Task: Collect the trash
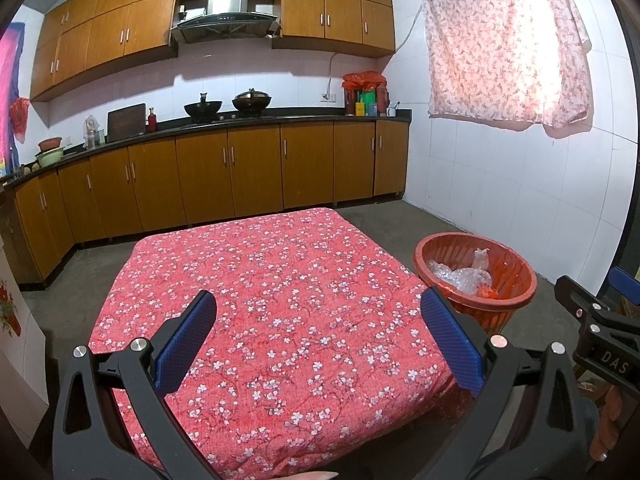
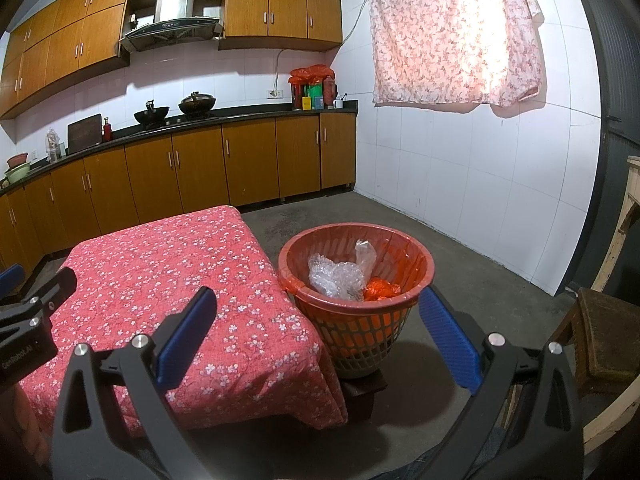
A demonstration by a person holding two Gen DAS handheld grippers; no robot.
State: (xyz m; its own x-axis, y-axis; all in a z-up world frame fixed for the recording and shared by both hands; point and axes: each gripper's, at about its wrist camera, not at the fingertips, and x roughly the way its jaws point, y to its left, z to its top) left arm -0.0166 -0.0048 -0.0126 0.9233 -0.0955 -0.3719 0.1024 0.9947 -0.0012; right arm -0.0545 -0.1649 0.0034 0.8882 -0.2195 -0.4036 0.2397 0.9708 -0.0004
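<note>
A red plastic trash basket stands on the floor to the right of a low table with a red floral cloth. It holds clear bubble wrap, a clear plastic piece and an orange-red crumpled bag. My right gripper is open and empty, in front of the basket. My left gripper is open and empty above the near part of the cloth. The basket with the trash also shows at right in the left wrist view. No loose trash shows on the cloth.
Wooden kitchen cabinets and a dark counter with woks run along the far wall. A tiled wall with a floral curtain is at right. A wooden stool stands at the near right. The floor is bare concrete.
</note>
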